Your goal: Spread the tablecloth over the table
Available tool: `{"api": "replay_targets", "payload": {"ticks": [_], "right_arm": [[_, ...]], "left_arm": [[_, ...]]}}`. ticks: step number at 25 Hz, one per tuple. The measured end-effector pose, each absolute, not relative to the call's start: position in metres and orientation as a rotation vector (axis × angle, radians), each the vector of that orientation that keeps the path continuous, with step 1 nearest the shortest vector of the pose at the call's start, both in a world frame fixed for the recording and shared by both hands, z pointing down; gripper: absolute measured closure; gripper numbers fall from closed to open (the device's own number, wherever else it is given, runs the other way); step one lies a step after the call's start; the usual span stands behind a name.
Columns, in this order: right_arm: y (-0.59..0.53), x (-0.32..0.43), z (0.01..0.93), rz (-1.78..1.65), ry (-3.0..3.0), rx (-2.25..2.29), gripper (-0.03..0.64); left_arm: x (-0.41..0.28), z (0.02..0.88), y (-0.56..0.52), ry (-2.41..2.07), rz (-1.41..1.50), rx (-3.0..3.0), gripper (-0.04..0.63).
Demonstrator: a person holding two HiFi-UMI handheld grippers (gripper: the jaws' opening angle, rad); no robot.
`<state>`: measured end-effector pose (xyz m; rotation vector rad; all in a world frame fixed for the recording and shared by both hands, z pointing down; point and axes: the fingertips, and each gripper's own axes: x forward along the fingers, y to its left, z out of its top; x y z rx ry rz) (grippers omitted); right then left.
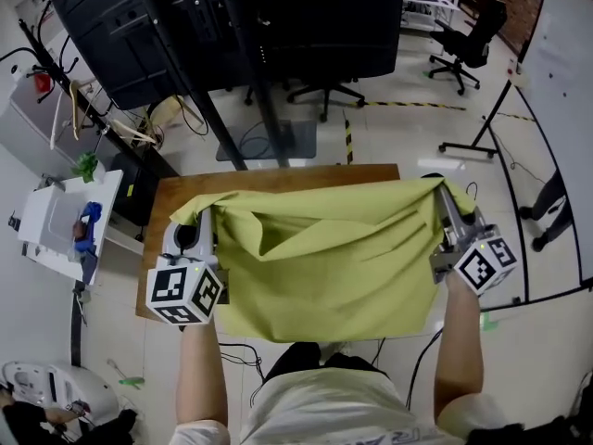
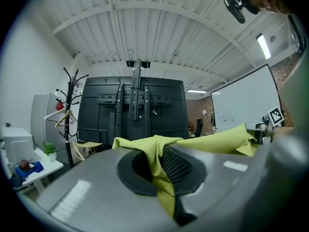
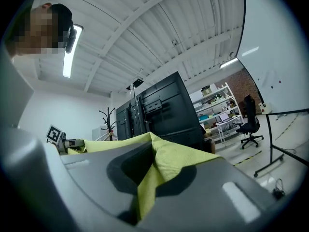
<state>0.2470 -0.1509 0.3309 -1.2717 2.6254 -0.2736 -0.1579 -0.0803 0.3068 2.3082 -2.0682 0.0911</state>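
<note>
Holding the tablecloth stretched above the table, left gripper and right gripper each clamped on a corner, we still must lower and smooth it.

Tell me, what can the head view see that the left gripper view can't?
Only the head view shows the wooden table, the person's arms and the whole tablecloth held between the left gripper and the right gripper. Only the left gripper view shows the ceiling and, up close, its own jaws shut on a corner of the cloth. Both show the yellow-green tablecloth, the right gripper and the black display stand.
</note>
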Motion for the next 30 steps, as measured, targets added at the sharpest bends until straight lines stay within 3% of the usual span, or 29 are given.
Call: {"api": "replay_targets", "payload": {"ticks": [14,30], "right_arm": [[-0.294,0.212,0.386,-0.407,2.605,-1.548,0.607],[-0.413,0.203,0.482,-0.632,2.66,-1.621,0.607]], "left_arm": [[-0.199,0.387,-0.237,-1.952,0.207,2.294,0.589],[-0.208,0.48,-0.341,-1.973,0.354,2.222,0.589]]}}
